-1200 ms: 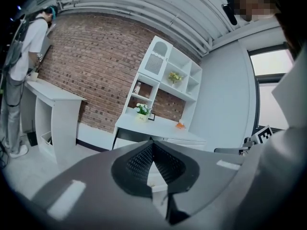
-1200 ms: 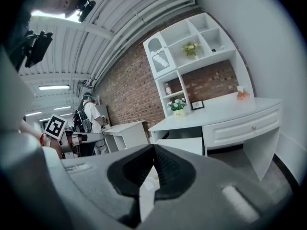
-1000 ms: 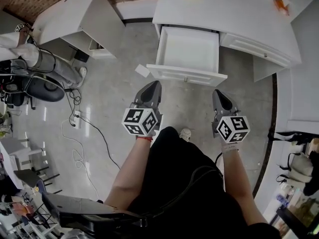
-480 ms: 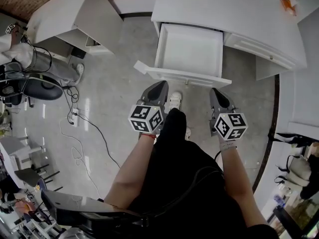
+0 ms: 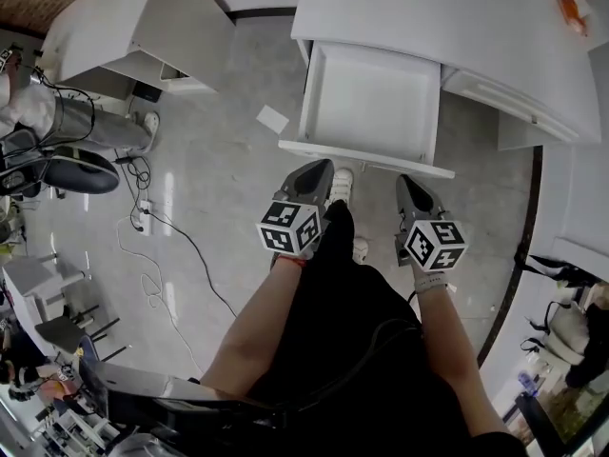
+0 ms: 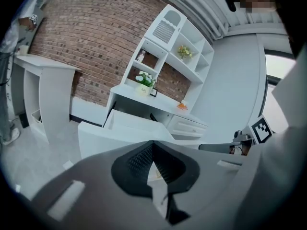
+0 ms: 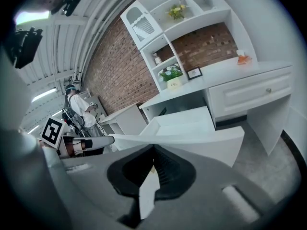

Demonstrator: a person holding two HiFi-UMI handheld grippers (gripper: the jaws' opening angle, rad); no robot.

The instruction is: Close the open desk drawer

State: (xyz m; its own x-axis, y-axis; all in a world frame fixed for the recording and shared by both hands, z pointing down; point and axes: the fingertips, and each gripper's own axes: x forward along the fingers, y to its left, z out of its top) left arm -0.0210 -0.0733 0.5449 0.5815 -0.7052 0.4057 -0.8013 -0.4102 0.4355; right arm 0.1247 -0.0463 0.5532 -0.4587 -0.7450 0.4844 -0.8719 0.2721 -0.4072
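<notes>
Left claw (image 5: 321, 167), right claw (image 5: 407, 182), both pressed together, near open white drawer (image 5: 363, 156); grey floor (image 5: 224, 174), brick wall (image 6: 88, 42).

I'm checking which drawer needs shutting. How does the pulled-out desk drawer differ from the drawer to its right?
The open drawer is pulled far out of the desk, with its bare white inside showing. The right drawer sits shut, so only its panelled front and small knob are visible. The open drawer lies toward the desk's left end, and the right drawer lies nearer its right end. Both are white and belong to the same desk.
</notes>
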